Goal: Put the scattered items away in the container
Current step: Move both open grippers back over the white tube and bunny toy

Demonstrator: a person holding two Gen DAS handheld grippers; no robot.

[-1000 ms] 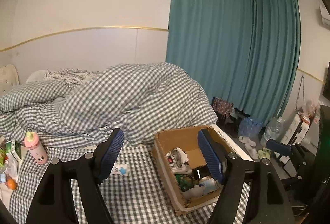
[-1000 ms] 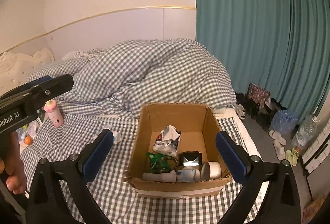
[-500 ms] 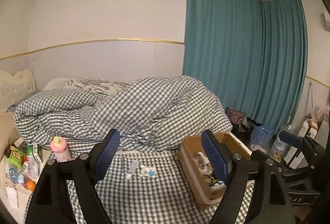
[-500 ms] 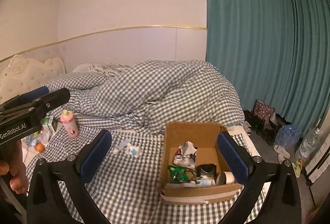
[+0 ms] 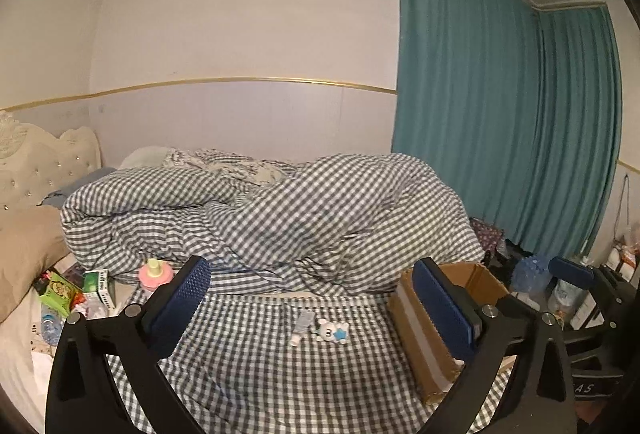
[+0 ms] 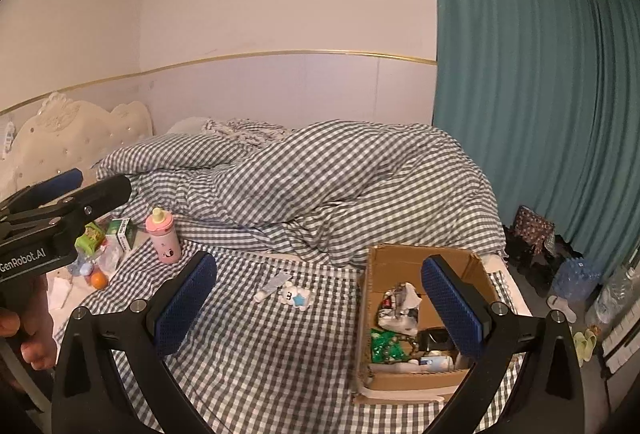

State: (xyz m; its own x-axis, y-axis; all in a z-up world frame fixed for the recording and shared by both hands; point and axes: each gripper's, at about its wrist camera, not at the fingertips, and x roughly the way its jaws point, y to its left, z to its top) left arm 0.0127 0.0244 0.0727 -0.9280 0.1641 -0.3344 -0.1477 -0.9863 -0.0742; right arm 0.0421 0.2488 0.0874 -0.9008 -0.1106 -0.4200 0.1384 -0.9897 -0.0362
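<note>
The left gripper [image 5: 310, 308] has its blue fingers [image 5: 182, 300] wide apart, and they have just been opening. Nothing sits between them. That fits a hand that wants to pick up the next thing. The right gripper [image 6: 320, 300] also has its fingers [image 6: 450, 302] spread wide and empty, so it looks ready to grab something too.

Just past the left fingers, on the checked bed [image 5: 248, 354], lie a small white tube [image 5: 302, 324] and a little toy with a blue star [image 5: 332, 330]. They sit close beside each other, out in the open, so they are easy to reach. They are probably next to go.

The box [image 6: 400, 264] stands on the bed to the right, open at the top, so things can be dropped in from above. It already holds some wrappers and small things.

Farther off, near the pillow, there is a pink bottle [image 6: 163, 236] standing up. Beside it are a green carton [image 6: 122, 232], a green snack pack [image 6: 90, 238] and an orange [image 6: 98, 280]. These are well apart from the box, so a hand has to carry them across the bed. The big checked blanket [image 6: 320, 174] is bunched up behind it all.
</note>
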